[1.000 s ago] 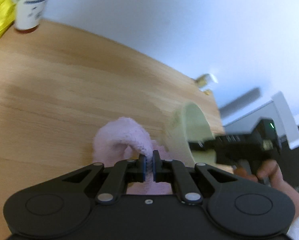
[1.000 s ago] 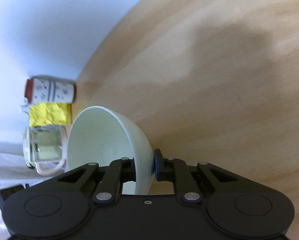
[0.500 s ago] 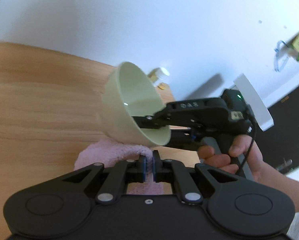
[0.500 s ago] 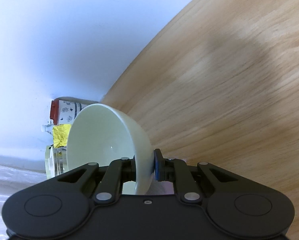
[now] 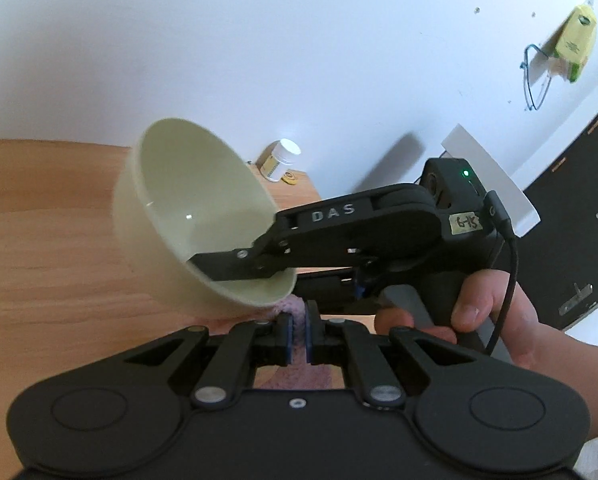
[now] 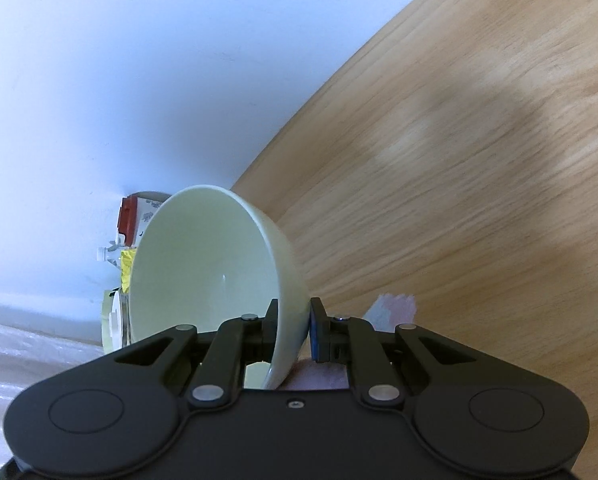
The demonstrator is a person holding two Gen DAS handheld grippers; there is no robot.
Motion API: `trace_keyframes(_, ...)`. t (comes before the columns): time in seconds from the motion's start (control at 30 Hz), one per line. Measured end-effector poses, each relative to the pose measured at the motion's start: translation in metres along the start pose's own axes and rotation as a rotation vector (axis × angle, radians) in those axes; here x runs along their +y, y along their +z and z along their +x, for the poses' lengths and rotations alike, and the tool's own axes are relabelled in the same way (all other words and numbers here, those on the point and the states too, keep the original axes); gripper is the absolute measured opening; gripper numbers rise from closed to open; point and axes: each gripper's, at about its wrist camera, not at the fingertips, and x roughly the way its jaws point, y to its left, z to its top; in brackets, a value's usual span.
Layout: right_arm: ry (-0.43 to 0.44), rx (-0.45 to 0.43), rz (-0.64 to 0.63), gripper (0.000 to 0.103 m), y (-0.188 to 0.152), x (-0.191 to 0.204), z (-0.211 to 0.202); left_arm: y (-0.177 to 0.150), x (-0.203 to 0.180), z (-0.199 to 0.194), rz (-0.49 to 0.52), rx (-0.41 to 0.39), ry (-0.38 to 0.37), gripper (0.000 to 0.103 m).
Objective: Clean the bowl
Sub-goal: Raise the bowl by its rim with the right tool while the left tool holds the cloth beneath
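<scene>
A pale green bowl [image 5: 187, 204] hangs tilted above the wooden table, its opening facing up and left. My right gripper [image 6: 293, 330] is shut on the bowl [image 6: 207, 264], one finger inside the rim and one outside; it also shows in the left wrist view [image 5: 255, 272]. My left gripper [image 5: 297, 338] is shut on a pink fluffy cloth [image 5: 299, 352], held just under the bowl's lower rim. A corner of the cloth [image 6: 395, 308] shows beyond the right gripper.
The wooden table [image 5: 39, 248] runs to a white wall. A white-capped pill bottle [image 5: 279, 160] stands at the table's far corner. A red-capped patterned tube [image 6: 133, 216], a yellow packet [image 6: 126, 270] and a clear jug stand behind the bowl.
The right gripper has lifted the bowl higher and nearer the left gripper. The left gripper has risen with the cloth, which now sits right below the bowl's rim.
</scene>
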Motion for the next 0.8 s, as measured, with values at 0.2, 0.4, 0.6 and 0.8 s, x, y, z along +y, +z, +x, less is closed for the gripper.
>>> trace_keyframes(0.2, -0.015, -0.008, -0.01, 0.015, -0.005, 0.005, 0.001, -0.004, -0.006, 0.006, 0.037, -0.011, 0.03, 0.005)
trace_keyframes(0.4, -0.029, -0.025, -0.005, 0.015, -0.005, 0.005, 0.001, -0.012, -0.009, 0.015, 0.073, -0.01, 0.099, 0.005)
trace_keyframes(0.6, -0.023, -0.042, -0.029, 0.015, -0.005, 0.005, -0.006, -0.017, 0.0, 0.013, 0.052, -0.022, 0.148, 0.005)
trace_keyframes(0.8, -0.013, -0.039, -0.027, 0.015, -0.005, 0.001, -0.009, -0.022, 0.003, 0.011, 0.067, -0.034, 0.215, 0.005)
